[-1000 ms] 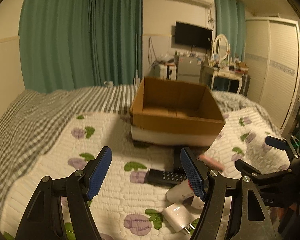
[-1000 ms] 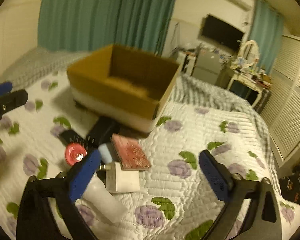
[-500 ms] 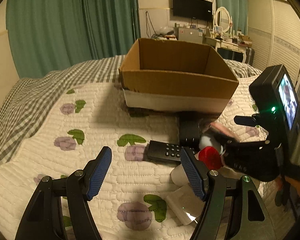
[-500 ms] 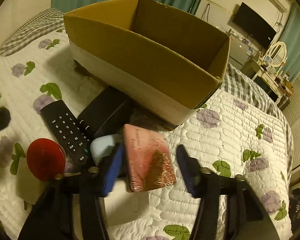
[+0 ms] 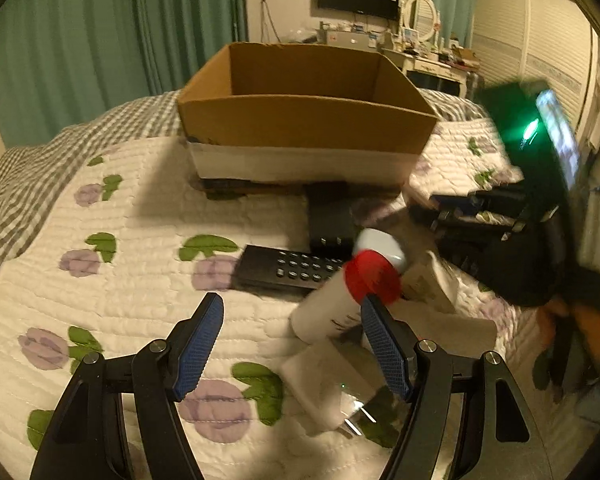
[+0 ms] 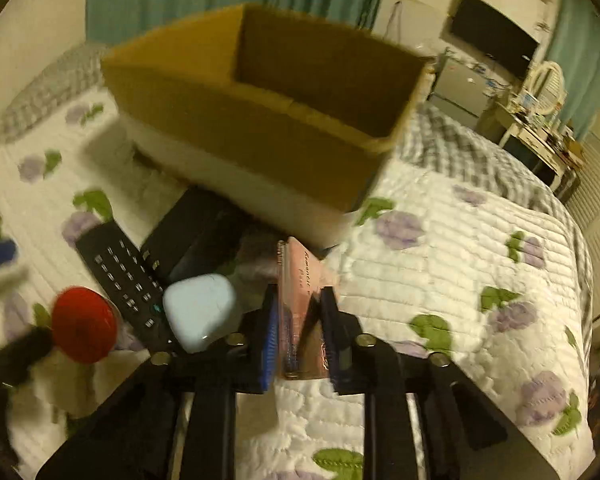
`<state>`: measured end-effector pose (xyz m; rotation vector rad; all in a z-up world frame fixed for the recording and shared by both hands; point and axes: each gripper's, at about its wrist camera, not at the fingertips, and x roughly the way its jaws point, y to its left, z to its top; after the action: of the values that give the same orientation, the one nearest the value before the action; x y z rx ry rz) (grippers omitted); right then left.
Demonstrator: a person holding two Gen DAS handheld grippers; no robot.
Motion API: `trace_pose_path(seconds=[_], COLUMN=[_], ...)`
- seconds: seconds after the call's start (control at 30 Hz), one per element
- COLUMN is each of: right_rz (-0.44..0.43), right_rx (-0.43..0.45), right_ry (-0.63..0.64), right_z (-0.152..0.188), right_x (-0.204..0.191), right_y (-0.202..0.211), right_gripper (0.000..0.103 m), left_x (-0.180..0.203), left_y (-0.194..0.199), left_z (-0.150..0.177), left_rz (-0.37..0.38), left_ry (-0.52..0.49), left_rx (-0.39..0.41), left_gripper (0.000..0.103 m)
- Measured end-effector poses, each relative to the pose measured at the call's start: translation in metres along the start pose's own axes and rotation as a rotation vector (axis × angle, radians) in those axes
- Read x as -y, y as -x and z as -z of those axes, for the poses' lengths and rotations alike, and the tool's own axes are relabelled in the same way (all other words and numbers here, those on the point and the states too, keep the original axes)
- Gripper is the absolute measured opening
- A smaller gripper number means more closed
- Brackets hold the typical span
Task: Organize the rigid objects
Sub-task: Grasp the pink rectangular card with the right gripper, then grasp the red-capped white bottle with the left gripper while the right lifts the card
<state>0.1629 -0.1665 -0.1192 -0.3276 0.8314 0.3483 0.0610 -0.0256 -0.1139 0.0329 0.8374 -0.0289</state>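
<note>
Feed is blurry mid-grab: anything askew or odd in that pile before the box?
The pink booklet stands tipped on edge, pinched by the right hand-held gripper. The red-capped bottle lies on its side. Nothing is spilled or broken.

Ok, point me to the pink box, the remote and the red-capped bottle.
pink box (image 6: 300, 280): right wrist view, its lettered spine between the shut jaws.
remote (image 5: 288, 270): left wrist view, middle of its keypad.
red-capped bottle (image 5: 374, 280): left wrist view, on the red cap.
</note>
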Motion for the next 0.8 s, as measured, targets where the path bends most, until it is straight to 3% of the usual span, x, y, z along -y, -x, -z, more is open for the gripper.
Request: trace_pose_path(seconds=[0.17, 0.53, 0.57, 0.6, 0.63, 0.8], right_rz=[-0.081, -0.199, -0.205, -0.207, -0.207, -0.202], right_rx=[0.096, 0.128, 0.122, 0.117, 0.113, 0.132], right_ry=[-0.065, -0.082, -0.085, -0.087, -0.088, -0.085], right_z=[0.003, 0.01, 0.012, 0.012, 0.013, 0.013], right_x=[0.016, 0.014, 0.014, 0.014, 0.014, 0.014], right_y=[0.046, 0.066, 0.065, 0.064, 0.063, 0.074], right_gripper=[0.009, 0.009, 0.009, 0.009, 0.009, 0.009], left_x=[0.013, 0.023, 0.025, 0.027, 0.031, 0.035], left_y=[0.003, -0.029, -0.03, -0.032, -0.033, -0.027], left_z=[0.002, -0.008, -0.008, -0.008, -0.008, -0.011], left_rz=[0.035, 0.02, 0.024, 0.03, 0.042, 0.018], left_ry=[-0.038, -0.045, -0.059, -0.072, -0.091, -0.124], left_rx=[0.001, -0.03, -0.033, -0.037, -0.04, -0.021], left_gripper=[0.074, 0.071, 0.066, 0.051, 0.045, 0.04])
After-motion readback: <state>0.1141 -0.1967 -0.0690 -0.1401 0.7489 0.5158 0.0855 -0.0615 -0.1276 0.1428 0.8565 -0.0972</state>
